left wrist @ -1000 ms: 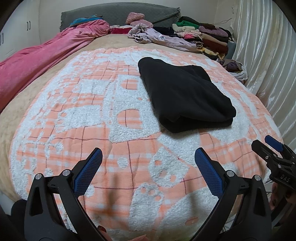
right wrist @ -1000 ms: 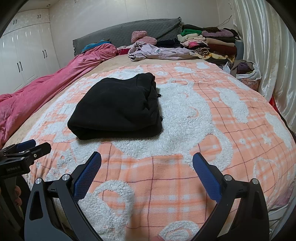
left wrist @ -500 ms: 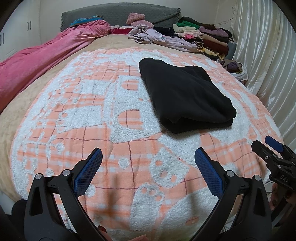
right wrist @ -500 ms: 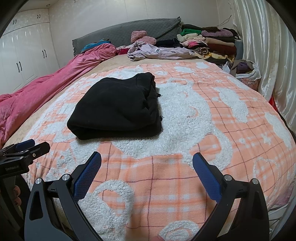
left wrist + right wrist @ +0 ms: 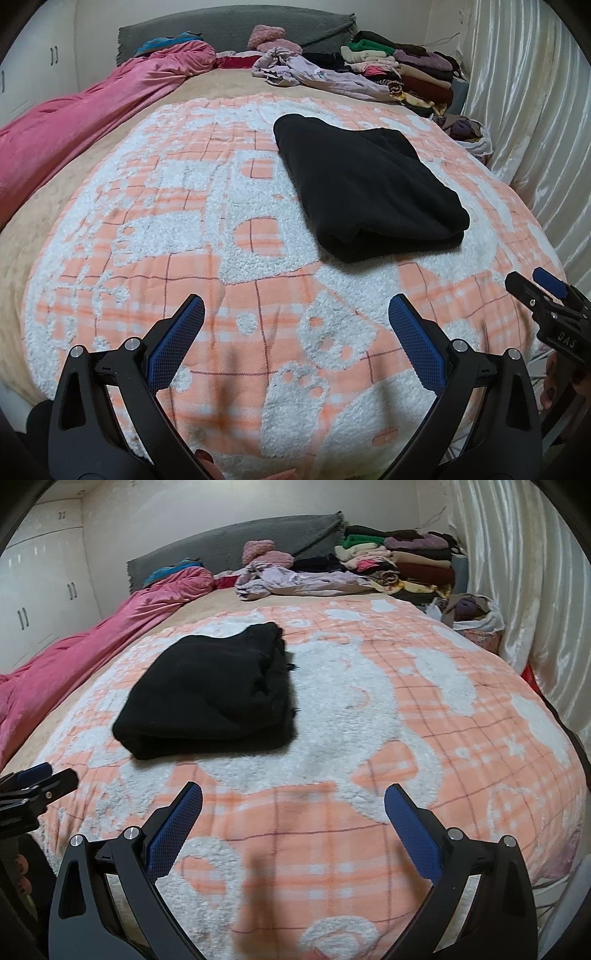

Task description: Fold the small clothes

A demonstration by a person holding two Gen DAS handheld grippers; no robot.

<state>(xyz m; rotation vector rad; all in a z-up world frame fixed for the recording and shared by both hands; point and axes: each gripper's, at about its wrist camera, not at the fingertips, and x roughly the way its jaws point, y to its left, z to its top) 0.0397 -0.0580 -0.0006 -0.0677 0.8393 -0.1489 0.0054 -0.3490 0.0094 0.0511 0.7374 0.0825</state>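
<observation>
A black garment (image 5: 365,188) lies folded into a thick rectangle on the orange and white plaid blanket (image 5: 177,236); it also shows in the right wrist view (image 5: 214,694). My left gripper (image 5: 295,321) is open and empty, held near the bed's front edge, well short of the garment. My right gripper (image 5: 293,805) is open and empty, also at the front edge, to the right of the garment. The right gripper shows at the right edge of the left wrist view (image 5: 543,295), and the left gripper at the left edge of the right wrist view (image 5: 37,782).
A pink duvet (image 5: 85,122) runs along the left side. A crumpled lilac garment (image 5: 317,75) and a pile of folded clothes (image 5: 402,70) lie at the head of the bed by the grey headboard (image 5: 229,29). A white curtain (image 5: 535,122) hangs on the right.
The right wrist view has shifted a little to the right, so the garment sits further left in it. Both grippers stay open and the garment has not moved.
</observation>
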